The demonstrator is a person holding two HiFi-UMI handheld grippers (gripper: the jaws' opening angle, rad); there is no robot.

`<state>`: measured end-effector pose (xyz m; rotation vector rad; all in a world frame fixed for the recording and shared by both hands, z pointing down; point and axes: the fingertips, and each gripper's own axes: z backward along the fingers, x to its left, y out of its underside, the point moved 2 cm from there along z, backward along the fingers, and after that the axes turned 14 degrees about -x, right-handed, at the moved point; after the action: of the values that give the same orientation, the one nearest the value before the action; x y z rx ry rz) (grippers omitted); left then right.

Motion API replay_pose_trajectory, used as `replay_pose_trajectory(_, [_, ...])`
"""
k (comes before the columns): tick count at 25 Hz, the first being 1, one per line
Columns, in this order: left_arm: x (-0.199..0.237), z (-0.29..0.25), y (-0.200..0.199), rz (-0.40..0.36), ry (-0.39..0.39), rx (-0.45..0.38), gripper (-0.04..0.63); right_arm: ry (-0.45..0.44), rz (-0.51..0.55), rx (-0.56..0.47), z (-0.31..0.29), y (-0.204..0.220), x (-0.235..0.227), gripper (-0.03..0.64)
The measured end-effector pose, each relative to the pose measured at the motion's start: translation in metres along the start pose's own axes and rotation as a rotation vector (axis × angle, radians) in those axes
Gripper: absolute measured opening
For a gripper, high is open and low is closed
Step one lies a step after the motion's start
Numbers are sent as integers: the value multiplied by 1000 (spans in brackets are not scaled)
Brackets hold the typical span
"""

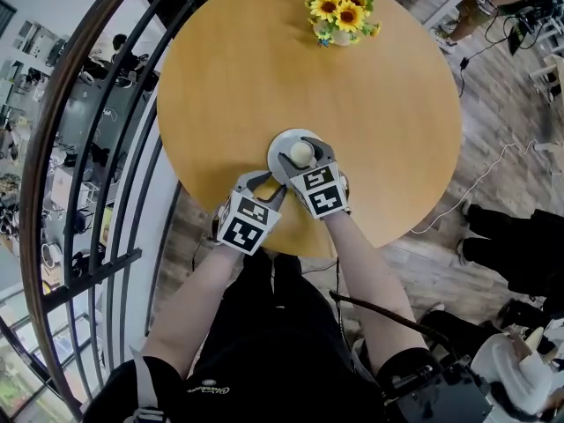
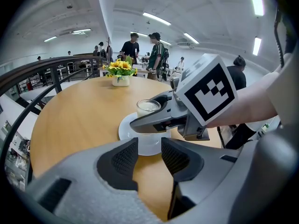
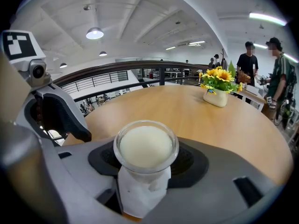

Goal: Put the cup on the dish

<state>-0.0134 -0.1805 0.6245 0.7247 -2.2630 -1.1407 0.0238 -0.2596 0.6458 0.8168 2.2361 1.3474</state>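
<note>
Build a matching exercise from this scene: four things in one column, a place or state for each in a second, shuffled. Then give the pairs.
Things
1. cup
2. dish
3. sunflowers
4. left gripper

Places or states
A. jaws apart, holding nothing
B. at the far edge of the table
C. clamped between the jaws of the right gripper
D. white, lying below the cup

Pairs: 1-C, 2-D, 3-B, 4-A

Sunflowers (image 1: 342, 9), maybe artificial, on round table (image 1: 247, 86).
</note>
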Motion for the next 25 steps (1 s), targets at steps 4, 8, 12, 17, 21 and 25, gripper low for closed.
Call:
replay_pose_trajectory(4, [0, 0, 1, 0, 1, 1, 158, 0, 2, 12, -2, 4, 0, 250])
replay_pose_trajectory(8, [3, -1, 3, 5, -3, 9, 158, -1, -5, 20, -6, 7, -1, 252])
replay_pose_trajectory(12, [2, -2, 4, 5, 4, 7, 158, 3, -1, 20, -6, 7, 0, 250])
replay_pose_trajectory(17, [2, -1, 4, 10, 3, 6, 158, 10, 18, 0, -4, 6, 3, 252])
replay_pose_trajectory(21, [1, -3, 5, 5, 9, 4, 158, 9, 77, -16, -2, 8, 1, 252])
replay_pose_trajectory(25, [1, -4, 6, 6, 14, 7, 158, 17, 77, -47, 0, 11, 2, 252])
